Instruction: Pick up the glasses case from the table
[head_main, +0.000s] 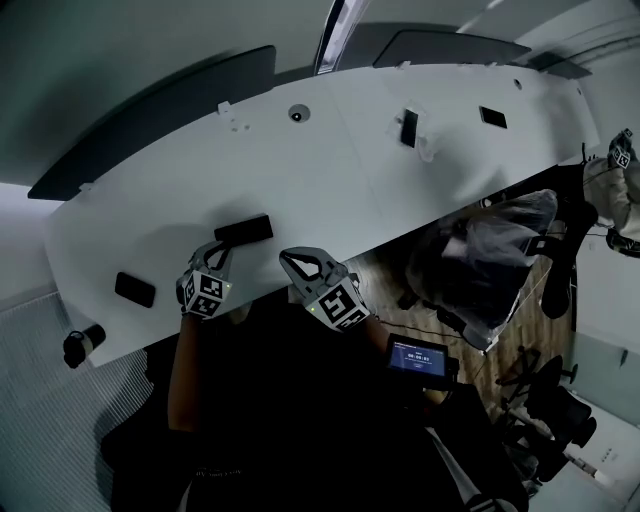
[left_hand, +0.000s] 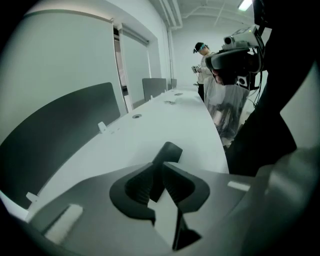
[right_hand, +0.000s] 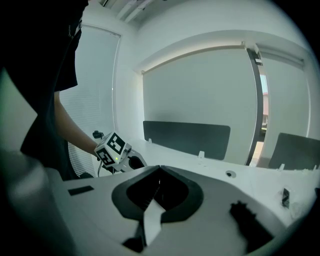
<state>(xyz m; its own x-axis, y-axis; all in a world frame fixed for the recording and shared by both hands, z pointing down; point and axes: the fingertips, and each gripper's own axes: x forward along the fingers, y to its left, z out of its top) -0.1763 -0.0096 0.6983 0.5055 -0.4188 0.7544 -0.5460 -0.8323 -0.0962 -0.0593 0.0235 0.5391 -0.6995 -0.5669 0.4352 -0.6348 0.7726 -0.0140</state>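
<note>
We see the glasses case (head_main: 243, 229) near the front edge of the long white table (head_main: 380, 180), a slim black bar just ahead of the left gripper (head_main: 215, 255). In the head view its long axis runs with the table's length, the low end at the left by the jaws and the other end rising to the right. In the left gripper view the case (left_hand: 170, 151) shows as a thin dark slab. It starts between the pads and points away from the left gripper (left_hand: 159, 172), up and slightly right, toward the far end of the table (left_hand: 170, 125). The jaws stand nearly together and press on the case's near end from both sides. We cannot tell whether the case has left the tabletop. The right gripper (head_main: 288, 258) hangs just right of the left one, over the table's front edge and apart from the case. In its own view the right gripper (right_hand: 156, 181) has its jaws closed together with nothing between them. That view also shows the left gripper's marker cube (right_hand: 112, 148) on the person's arm, over the table (right_hand: 260, 180). A flat black object (head_main: 135, 289) lies on the table, well left of the case.
</note>
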